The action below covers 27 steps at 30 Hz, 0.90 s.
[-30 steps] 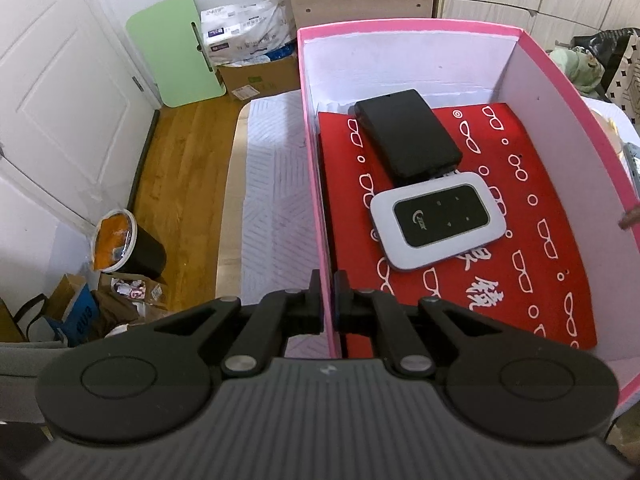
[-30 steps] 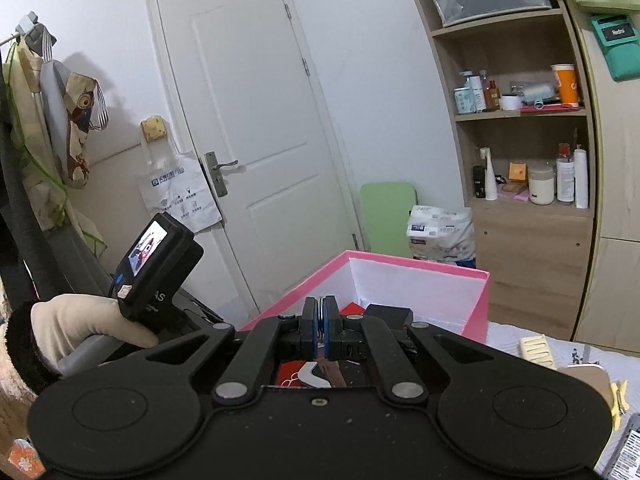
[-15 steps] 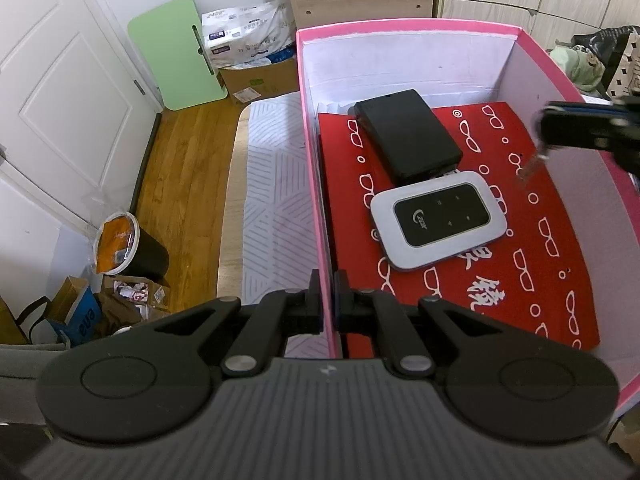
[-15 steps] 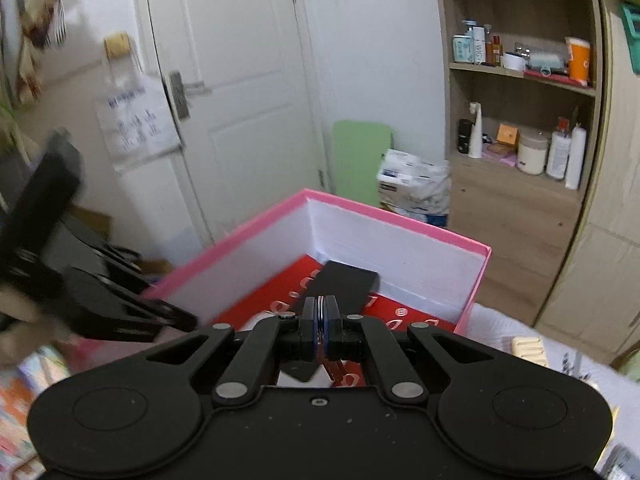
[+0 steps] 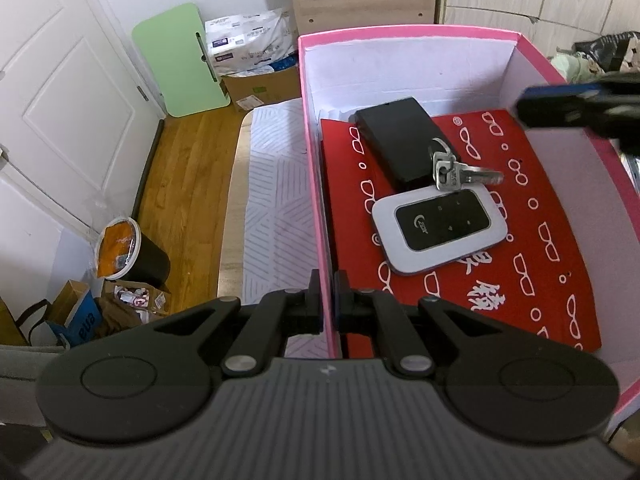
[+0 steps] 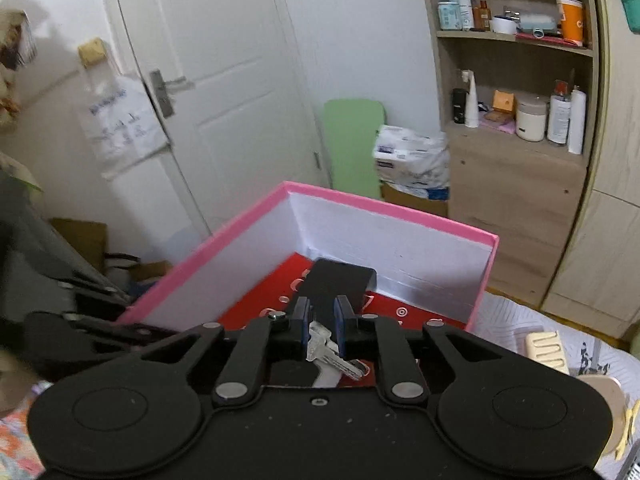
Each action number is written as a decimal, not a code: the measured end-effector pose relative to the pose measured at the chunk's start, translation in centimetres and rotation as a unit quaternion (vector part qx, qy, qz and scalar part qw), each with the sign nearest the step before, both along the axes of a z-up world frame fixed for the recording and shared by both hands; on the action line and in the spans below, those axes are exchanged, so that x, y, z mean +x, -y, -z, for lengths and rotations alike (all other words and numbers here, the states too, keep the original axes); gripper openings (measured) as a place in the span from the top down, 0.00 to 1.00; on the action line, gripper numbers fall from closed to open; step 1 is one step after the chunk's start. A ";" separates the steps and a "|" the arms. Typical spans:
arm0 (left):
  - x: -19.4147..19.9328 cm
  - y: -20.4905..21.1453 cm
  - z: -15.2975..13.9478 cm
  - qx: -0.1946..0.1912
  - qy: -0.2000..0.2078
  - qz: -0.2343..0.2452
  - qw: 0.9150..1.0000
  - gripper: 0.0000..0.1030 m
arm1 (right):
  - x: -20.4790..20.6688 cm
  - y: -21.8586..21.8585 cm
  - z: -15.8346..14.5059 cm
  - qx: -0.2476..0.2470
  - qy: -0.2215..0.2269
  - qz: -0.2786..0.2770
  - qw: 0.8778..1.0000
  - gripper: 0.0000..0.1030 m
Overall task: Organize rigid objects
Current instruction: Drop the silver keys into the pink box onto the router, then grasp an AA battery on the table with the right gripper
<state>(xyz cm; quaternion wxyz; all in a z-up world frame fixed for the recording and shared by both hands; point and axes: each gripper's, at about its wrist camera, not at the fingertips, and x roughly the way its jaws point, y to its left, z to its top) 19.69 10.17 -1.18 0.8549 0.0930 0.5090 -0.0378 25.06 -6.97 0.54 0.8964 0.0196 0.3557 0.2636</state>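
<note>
A pink box (image 5: 316, 184) with white inner walls has a red patterned sheet (image 5: 540, 216) on its floor. A black case (image 5: 400, 140) and a white pocket device (image 5: 440, 232) lie on the sheet. A bunch of silver keys (image 5: 452, 168) rests across the case and the device's top edge. My left gripper (image 5: 329, 300) is shut on the box's left wall. Blurred above the box's right wall, my right gripper (image 5: 536, 106) has its jaws opening and nothing pressed between them. In the right wrist view the keys (image 6: 334, 356) lie free below that gripper (image 6: 321, 312).
The box stands on a grey-patterned pad (image 5: 272, 200). Left of it are wood floor, a black bin (image 5: 132, 256), a green board (image 5: 180, 60) and a white door (image 6: 224, 80). Shelves (image 6: 516, 120) stand behind. A beige comb-like item (image 6: 548, 348) lies right of the box.
My right gripper came in over the box with the keys pinched, then its jaws parted and the keys dropped onto the black case. The left gripper kept still on the wall.
</note>
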 end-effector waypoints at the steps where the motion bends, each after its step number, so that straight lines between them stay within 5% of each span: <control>1: 0.0 0.0 0.0 0.002 -0.001 0.002 1.000 0.96 | -0.8 0.7 -0.7 0.012 0.005 -0.002 1.000 0.82; 11: -0.4 0.7 0.1 0.018 0.010 0.005 1.000 0.95 | -8.4 8.6 -3.2 0.096 0.022 0.042 0.994 0.75; 19: -1.2 0.8 0.6 0.025 0.030 0.006 0.999 0.94 | -10.8 11.9 1.2 0.048 0.006 0.086 0.995 0.67; 27: -1.0 0.8 0.8 0.023 0.030 0.005 0.999 0.95 | -11.4 10.9 5.9 -0.010 -0.041 0.054 0.998 0.44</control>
